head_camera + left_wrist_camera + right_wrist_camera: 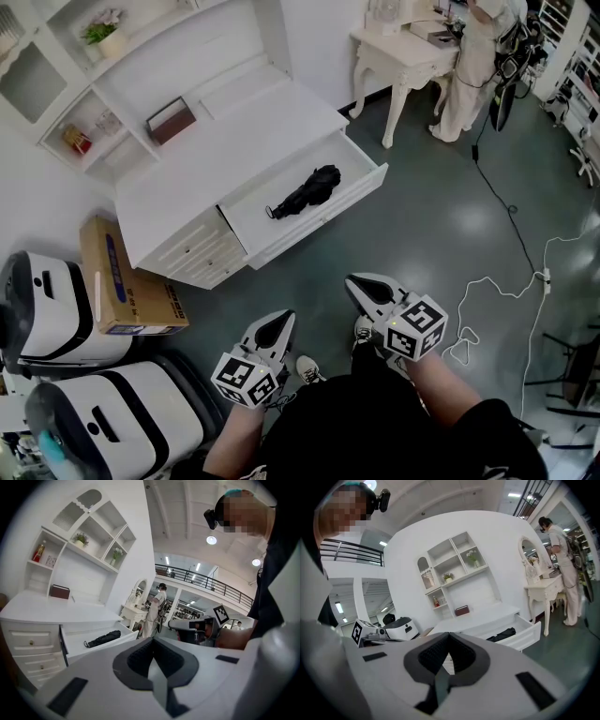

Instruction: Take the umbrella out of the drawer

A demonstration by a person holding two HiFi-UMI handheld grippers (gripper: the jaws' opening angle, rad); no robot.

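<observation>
Umbrella (305, 192), black and folded, lies in the open drawer (323, 217) in the head view, well apart from the left gripper (272, 330) and right gripper (361, 286), which both point toward it. Left gripper view: jaws pressed together, nothing between them. The umbrella lies far ahead. Right gripper view: jaws likewise together and empty, with the drawer beyond.

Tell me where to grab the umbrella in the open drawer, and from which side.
Grip the umbrella mid-body from above, crosswise to its length: it lies flat, folded into a slim bundle, and the drawer walls likely block side approaches.
</observation>
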